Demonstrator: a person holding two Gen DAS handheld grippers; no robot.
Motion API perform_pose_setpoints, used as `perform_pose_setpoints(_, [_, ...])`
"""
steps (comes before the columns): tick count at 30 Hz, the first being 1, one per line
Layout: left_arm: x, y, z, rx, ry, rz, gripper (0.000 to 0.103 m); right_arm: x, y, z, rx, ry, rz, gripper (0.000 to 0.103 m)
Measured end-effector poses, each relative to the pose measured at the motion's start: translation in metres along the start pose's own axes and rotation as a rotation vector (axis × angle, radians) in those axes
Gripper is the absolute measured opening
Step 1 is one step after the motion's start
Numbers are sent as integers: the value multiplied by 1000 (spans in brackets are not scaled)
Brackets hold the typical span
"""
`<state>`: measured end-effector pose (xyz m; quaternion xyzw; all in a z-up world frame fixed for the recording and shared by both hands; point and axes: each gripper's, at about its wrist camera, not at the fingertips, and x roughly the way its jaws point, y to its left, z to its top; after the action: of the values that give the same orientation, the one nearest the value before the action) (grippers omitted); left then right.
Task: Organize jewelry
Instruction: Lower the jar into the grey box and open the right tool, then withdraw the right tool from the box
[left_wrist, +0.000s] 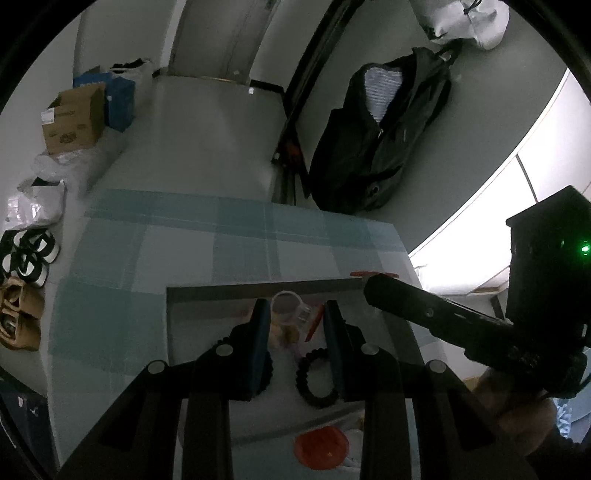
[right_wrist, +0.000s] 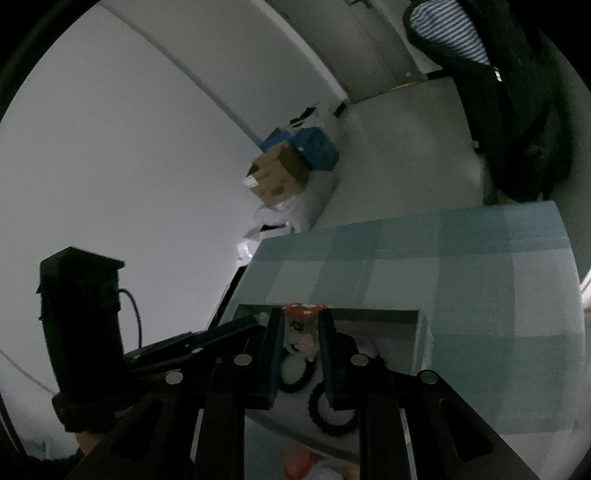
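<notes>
**Bracelet lies between our left jaws**

The black beaded bracelet (left_wrist: 314, 380) lies flat in the grey tray (left_wrist: 221, 291), directly between our left gripper (left_wrist: 295, 314) jaws, which stand parted and empty. Our right gripper (right_wrist: 299, 328), reaching over the same tray, is likewise spread.

Matt checked cloth (left_wrist: 207, 236) under a smooth grey tray (left_wrist: 258, 288); knobbly black bracelet (left_wrist: 314, 384).

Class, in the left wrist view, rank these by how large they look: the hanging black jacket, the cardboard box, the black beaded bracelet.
1. Black jacket, clearly largest.
2. Cardboard box.
3. Black beaded bracelet, smallest, though it sits nearest the camera.
</notes>
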<state>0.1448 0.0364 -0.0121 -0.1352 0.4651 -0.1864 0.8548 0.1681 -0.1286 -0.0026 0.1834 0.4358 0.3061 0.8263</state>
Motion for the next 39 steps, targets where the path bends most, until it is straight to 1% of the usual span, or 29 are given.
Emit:
perform_pose_setpoints(4, [9, 1, 1, -7, 23, -10, 24, 5, 1, 1, -27, 25, 2, 18])
perform_pose_setpoints(8, [16, 2, 5, -9, 35, 0, 24, 10, 0, 1, -52, 43, -36, 18])
perform_pose_setpoints(10, [19, 4, 5, -23, 49, -16, 24, 16, -2, 1, -52, 59, -44, 18])
perform_pose_setpoints(16, [23, 6, 3, -36, 70, -26, 25, 19, -9, 1, -29, 73, -66, 21])
perform_pose_setpoints(18, [24, 10, 2, -63, 84, -33, 26, 18, -10, 1, -19, 78, -74, 26])
perform_pose_setpoints(20, [22, 12, 1, -79, 78, -56, 29, 14, -12, 1, -7, 68, -62, 38])
perform_pose_setpoints(21, [21, 12, 1, -81, 72, -62, 30, 11, -12, 1, 0, 57, -62, 41])
perform_pose_setpoints(24, [16, 8, -2, -63, 57, -52, 34, 4, -11, 1, 4, 32, -50, 42])
perform_pose_setpoints(25, [14, 7, -2, -59, 54, -48, 38, 1, -10, 1, 1, 22, -54, 42])
perform_pose_setpoints(26, [12, 6, -3, -55, 45, -45, 40, -1, -9, 0, -1, 12, -52, 42])
perform_pose_setpoints(27, [8, 5, -5, -49, 31, -44, 40, -6, -8, -1, -3, -4, -52, 43])
perform_pose_setpoints(29, [2, 4, -6, -44, 21, -50, 40, -14, -7, -4, -2, -35, -62, 48])
perform_pose_setpoints(30, [-2, 3, -8, -37, 13, -54, 40, -21, -6, -7, -2, -56, -66, 49])
perform_pose_setpoints(33, [-15, -2, -16, 2, -35, -21, 40, -35, -3, -13, -4, -95, -77, 52])
perform_pose_setpoints(34, [-18, -4, -19, 12, -46, -9, 40, -38, -2, -15, -4, -103, -79, 56])
perform_pose_setpoints(35, [-22, -5, -24, 20, -59, 12, 40, -42, -1, -18, -3, -113, -81, 59])
perform_pose_setpoints(38, [-28, -8, -37, 32, -72, 86, 40, -55, 4, -28, -7, -136, -83, 62])
perform_pose_setpoints(39, [-30, -8, -40, 30, -79, 97, 40, -59, 6, -31, -14, -140, -87, 62])
